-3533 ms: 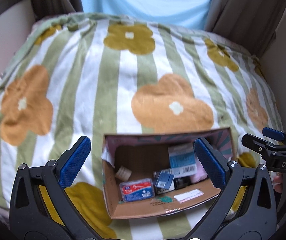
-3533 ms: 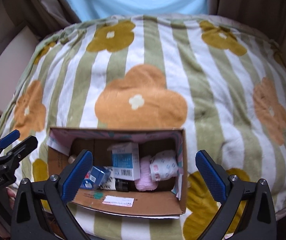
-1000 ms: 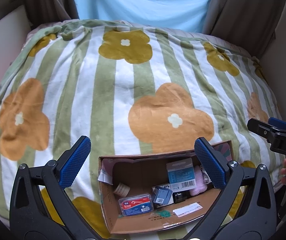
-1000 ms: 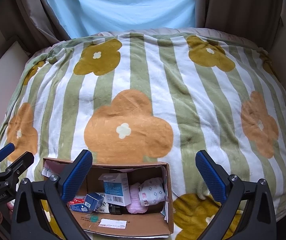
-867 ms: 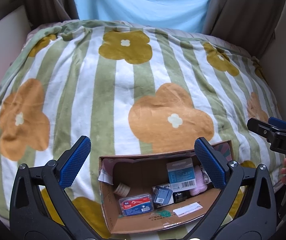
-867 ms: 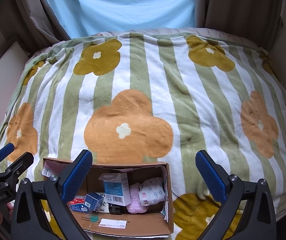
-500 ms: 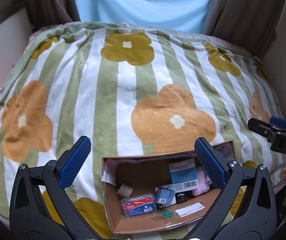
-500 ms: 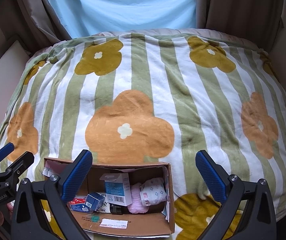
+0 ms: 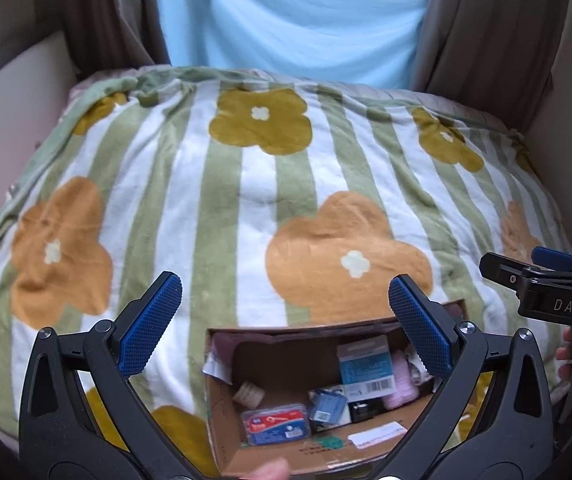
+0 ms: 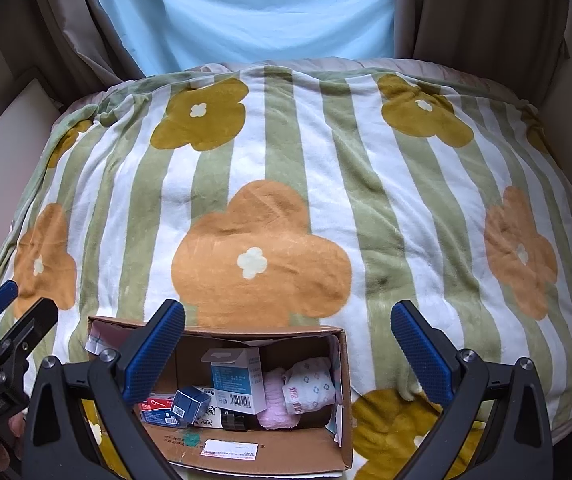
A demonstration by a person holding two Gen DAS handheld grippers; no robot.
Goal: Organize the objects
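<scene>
An open cardboard box sits on the near edge of a flowered blanket. It holds a white and blue carton, a small dark blue box, a red and blue flat case, a pink cloth and a white patterned roll. My left gripper is open and empty above the box. My right gripper is open and empty above the box; it also shows in the left wrist view.
The green-striped blanket with orange and mustard flowers covers the bed. A light blue curtain and brown drapes hang behind it. Beige walls flank both sides.
Both grippers have drawn back and up from the box, which now sits lower in both views. Both stayed open and empty.
</scene>
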